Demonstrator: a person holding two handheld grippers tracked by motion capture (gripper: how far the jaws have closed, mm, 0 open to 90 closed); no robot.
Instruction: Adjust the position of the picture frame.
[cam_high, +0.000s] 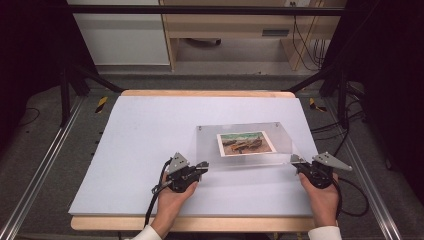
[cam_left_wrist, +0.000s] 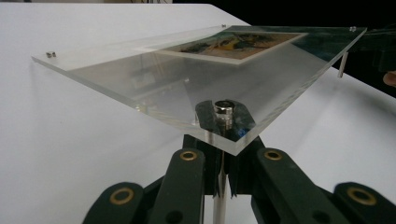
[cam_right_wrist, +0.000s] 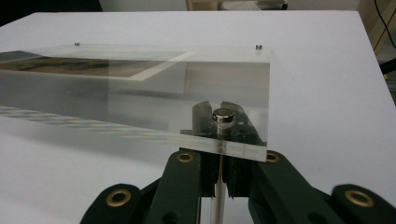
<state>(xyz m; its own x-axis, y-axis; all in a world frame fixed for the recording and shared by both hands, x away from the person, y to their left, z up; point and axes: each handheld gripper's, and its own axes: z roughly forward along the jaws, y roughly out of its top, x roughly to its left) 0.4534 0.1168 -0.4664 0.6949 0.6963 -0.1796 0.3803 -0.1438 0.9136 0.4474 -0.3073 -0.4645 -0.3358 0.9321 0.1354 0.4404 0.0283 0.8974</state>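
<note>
Above the white counter (cam_high: 135, 150), your left claw (cam_high: 202, 165) and right claw (cam_high: 295, 160) each pinching a metal corner post (cam_left_wrist: 223, 116) of the clear acrylic photo frame (cam_high: 245, 132), landscape print (cam_high: 246, 143) without legible writing.

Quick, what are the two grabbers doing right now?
Left gripper: shut on the near left corner of the clear frame.
Right gripper: shut on its near right corner.
</note>
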